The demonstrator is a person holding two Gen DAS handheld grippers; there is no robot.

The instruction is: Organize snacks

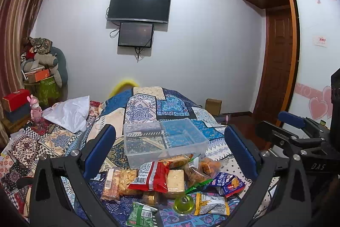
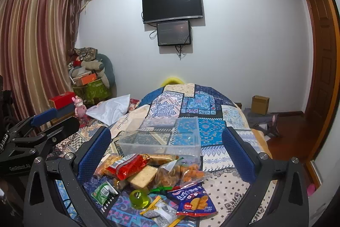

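A pile of snack packets lies on the patterned bedspread, with a red packet (image 1: 150, 178) (image 2: 127, 165), a blue packet (image 1: 228, 183) (image 2: 194, 200), a pale cake bar (image 1: 175, 180) (image 2: 142, 177), a green jelly cup (image 1: 183, 203) (image 2: 139, 199) and a green packet (image 1: 141, 215) (image 2: 104, 192). An empty clear plastic box (image 1: 165, 138) (image 2: 161, 137) stands just behind the pile. My left gripper (image 1: 170, 152) is open and empty, above the pile. My right gripper (image 2: 166, 152) is open and empty, also above the pile. Each gripper shows at the edge of the other's view.
A white plastic bag (image 1: 70, 112) (image 2: 110, 110) lies on the bed at left. A pink toy figure (image 1: 36, 107) (image 2: 80, 107) and stacked boxes stand beside the bed. A cardboard box (image 2: 260, 104) sits on the floor at right. The bed edge drops off at right.
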